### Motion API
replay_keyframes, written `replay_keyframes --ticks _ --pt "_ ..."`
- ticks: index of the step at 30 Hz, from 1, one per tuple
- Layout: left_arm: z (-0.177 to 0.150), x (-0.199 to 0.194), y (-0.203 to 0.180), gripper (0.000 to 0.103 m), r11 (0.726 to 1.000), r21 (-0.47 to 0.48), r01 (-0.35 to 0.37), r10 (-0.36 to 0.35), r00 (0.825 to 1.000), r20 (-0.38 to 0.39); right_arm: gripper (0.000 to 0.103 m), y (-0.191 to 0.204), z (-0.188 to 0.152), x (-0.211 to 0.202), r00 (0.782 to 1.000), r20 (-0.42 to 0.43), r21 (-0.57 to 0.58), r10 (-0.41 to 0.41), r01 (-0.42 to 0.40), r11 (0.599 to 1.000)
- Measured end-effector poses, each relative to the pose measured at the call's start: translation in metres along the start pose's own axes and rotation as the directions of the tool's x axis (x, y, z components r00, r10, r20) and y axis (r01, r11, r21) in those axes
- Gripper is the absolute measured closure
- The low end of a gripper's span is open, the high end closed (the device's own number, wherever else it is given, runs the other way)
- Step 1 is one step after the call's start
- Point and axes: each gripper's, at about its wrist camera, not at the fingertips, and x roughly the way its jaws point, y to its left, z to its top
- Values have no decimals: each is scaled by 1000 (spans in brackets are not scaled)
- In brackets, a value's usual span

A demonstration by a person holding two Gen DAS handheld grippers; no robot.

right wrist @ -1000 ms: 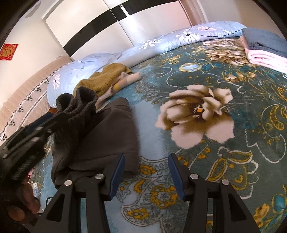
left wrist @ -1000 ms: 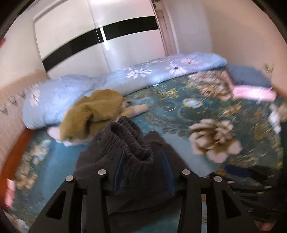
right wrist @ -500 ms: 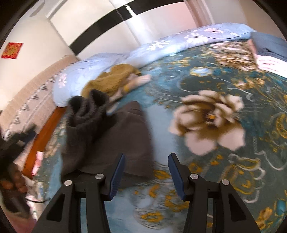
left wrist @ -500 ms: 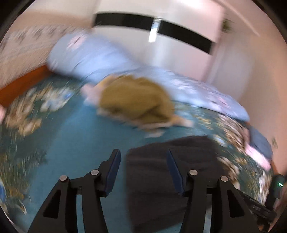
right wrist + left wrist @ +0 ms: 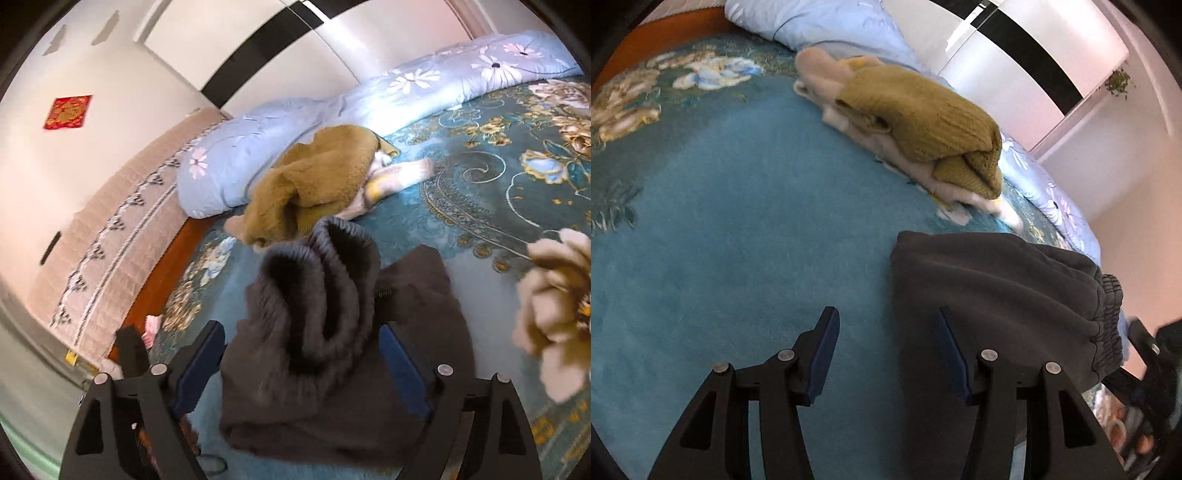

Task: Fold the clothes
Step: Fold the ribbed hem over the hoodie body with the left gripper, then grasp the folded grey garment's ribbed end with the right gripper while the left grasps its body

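Note:
Dark grey sweatpants lie folded on the teal floral bedspread, with the elastic waistband at the right. My left gripper is open and empty, its right finger over the pants' left edge. In the right wrist view the pants are bunched, the waistband rising in a hump. My right gripper is open, its fingers either side of the bunched cloth.
An olive knit sweater lies over pale clothes beyond the pants; it also shows in the right wrist view. A light blue floral duvet runs along the far side. The wooden bed edge is at left.
My left gripper let go of the pants' waistband and swung left over the bedspread. My right gripper moved forward until its open fingers straddle the bunched pants.

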Motion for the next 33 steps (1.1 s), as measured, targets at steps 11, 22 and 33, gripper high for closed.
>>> replay_keyframes --ticks 11,22,33 --pt "11 6 11 48 998 -43 36 -37 999 -31 42 -10 13 28 999 -37 143 13 -7 990" --pt "12 -22 -7 48 980 47 193 -195 980 32 67 36 16 -38 997 29 -25 72 -72 997" --pt "2 -42 -52 48 922 215 321 -333 943 21 67 -64 -9 -41 996 42 236 76 -84 968"
